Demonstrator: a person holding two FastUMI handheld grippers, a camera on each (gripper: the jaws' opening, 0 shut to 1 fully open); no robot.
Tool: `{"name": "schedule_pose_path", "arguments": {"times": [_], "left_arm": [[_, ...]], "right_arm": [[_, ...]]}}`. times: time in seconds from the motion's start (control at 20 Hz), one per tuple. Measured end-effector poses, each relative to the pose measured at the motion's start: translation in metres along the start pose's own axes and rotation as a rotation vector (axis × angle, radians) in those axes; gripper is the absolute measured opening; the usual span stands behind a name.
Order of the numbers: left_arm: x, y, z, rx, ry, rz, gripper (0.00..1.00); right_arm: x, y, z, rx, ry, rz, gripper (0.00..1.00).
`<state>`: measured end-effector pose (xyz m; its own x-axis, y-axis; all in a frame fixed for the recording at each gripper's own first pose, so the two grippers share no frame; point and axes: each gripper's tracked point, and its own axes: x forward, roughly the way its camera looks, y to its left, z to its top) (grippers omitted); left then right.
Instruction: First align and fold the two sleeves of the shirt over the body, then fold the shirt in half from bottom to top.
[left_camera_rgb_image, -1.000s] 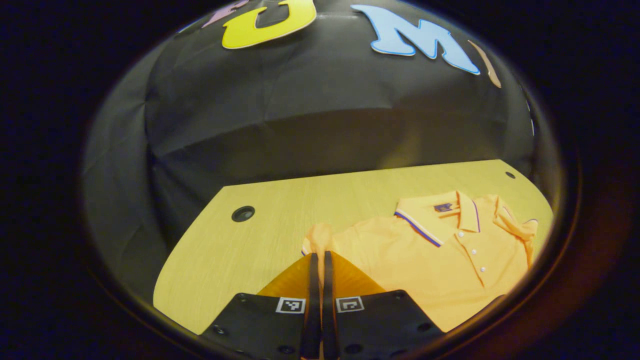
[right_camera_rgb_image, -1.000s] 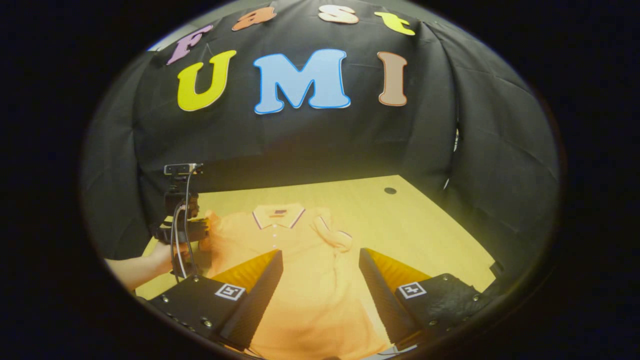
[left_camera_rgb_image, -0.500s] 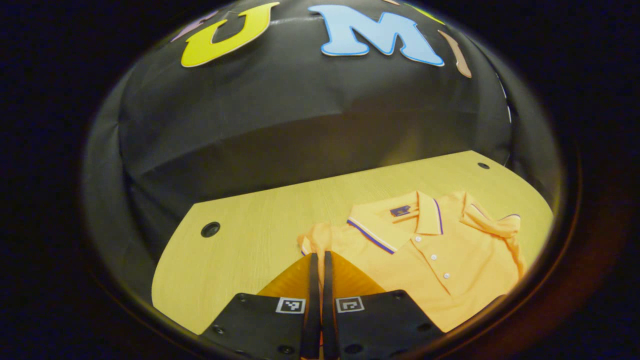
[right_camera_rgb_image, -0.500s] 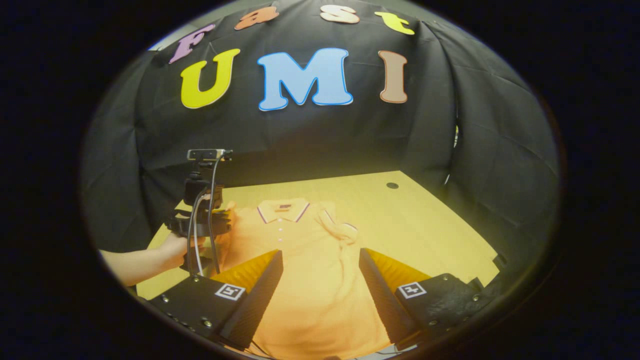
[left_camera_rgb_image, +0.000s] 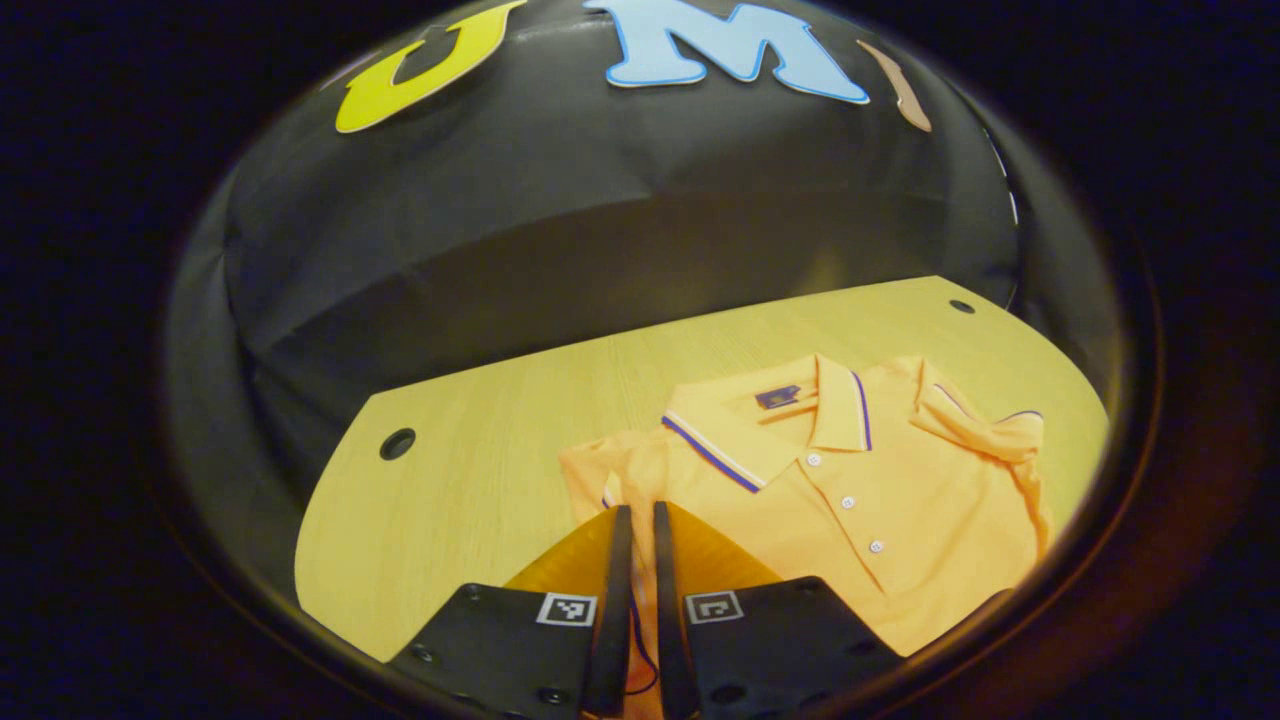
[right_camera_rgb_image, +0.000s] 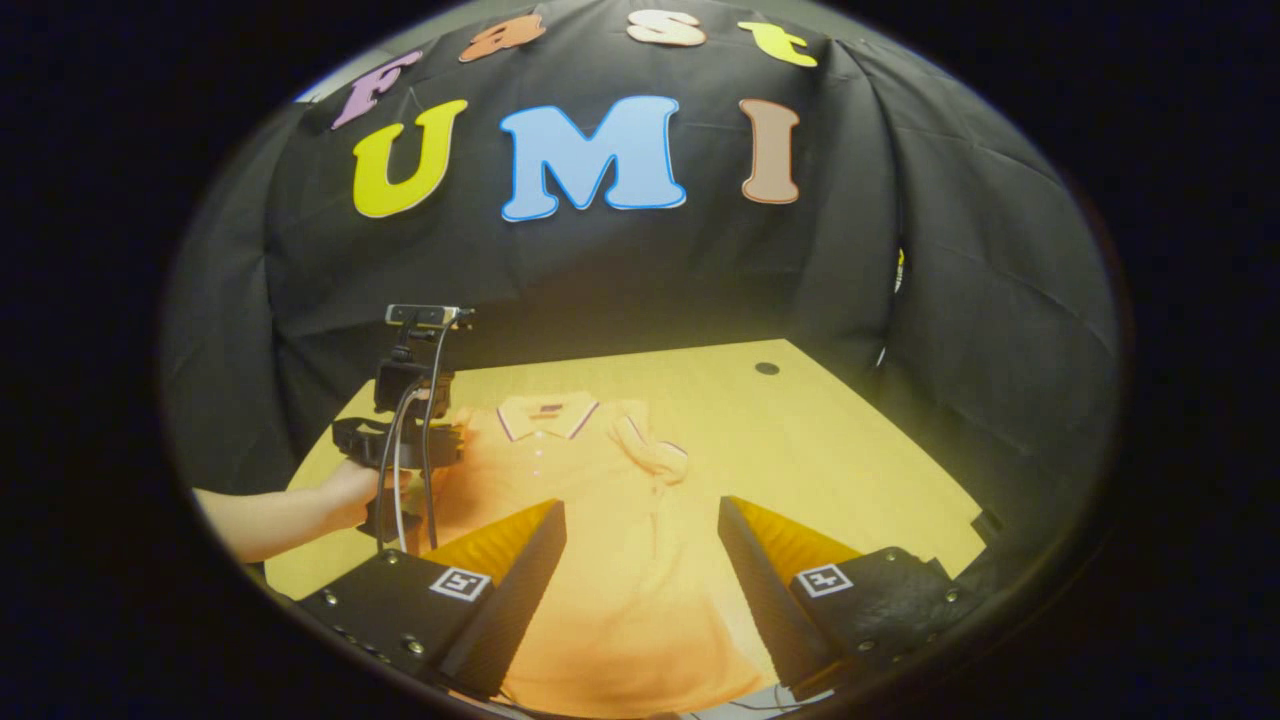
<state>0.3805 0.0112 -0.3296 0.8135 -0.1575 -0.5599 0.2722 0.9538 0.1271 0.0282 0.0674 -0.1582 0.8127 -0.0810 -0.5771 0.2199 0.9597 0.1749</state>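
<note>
Shirt (left_camera_rgb_image: 850, 500) lies flat on table (left_camera_rgb_image: 450, 480); left gripper (left_camera_rgb_image: 635, 520) pinches near sleeve (left_camera_rgb_image: 600, 470) for folding inward; right gripper (right_camera_rgb_image: 640, 520) hovers spread.

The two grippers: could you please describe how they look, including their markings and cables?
Each gripper has two wedge-shaped fingers on black blocks, and each block bears a square black-and-white marker and small screws. This shows on the left gripper and the right gripper. Seen from the right gripper view, the left gripper is a dark frame with a small camera bar on top and hanging cables; the forearm holding it is bare.
</note>
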Motion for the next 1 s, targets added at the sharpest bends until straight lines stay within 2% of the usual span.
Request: {"name": "schedule_pose_path", "arguments": {"times": [0.2,0.25,0.4,0.45,0.5,0.55,0.6,0.7,0.85,1.0], "left_arm": [[0.001,-0.004,-0.003,0.01,0.013,-0.002,0.18],[0.0,-0.008,-0.004,0.006,0.017,-0.013,0.31],[-0.007,-0.014,-0.004,-0.003,0.011,-0.029,0.39],[-0.01,-0.017,-0.004,-0.007,0.008,-0.032,0.52],[-0.015,-0.02,-0.005,-0.014,0.006,-0.037,0.58],[-0.02,-0.022,-0.006,-0.02,0.006,-0.04,0.69],[-0.029,-0.024,-0.007,-0.031,0.002,-0.044,0.7],[-0.045,-0.031,-0.01,-0.053,-0.004,-0.051,0.8],[-0.071,-0.04,-0.025,-0.091,0.003,-0.054,0.79],[-0.103,-0.048,-0.04,-0.115,0.011,-0.05,0.89]], "right_arm": [[-0.002,-0.008,-0.002,-0.003,-0.002,-0.002,0.95],[-0.002,-0.008,-0.003,-0.004,-0.003,-0.002,0.95],[-0.003,-0.009,-0.003,-0.01,-0.007,0.007,0.95],[-0.004,-0.009,-0.004,-0.014,-0.008,0.011,0.95],[-0.004,-0.009,-0.004,-0.02,-0.01,0.017,0.95],[-0.005,-0.01,-0.004,-0.026,-0.011,0.022,0.95],[-0.006,-0.012,-0.004,-0.032,-0.013,0.027,0.95],[-0.007,-0.013,-0.008,-0.04,-0.015,0.043,0.95],[-0.01,-0.018,-0.017,-0.059,-0.01,0.071,0.95],[-0.014,-0.023,-0.028,-0.086,-0.007,0.109,0.95]]}}
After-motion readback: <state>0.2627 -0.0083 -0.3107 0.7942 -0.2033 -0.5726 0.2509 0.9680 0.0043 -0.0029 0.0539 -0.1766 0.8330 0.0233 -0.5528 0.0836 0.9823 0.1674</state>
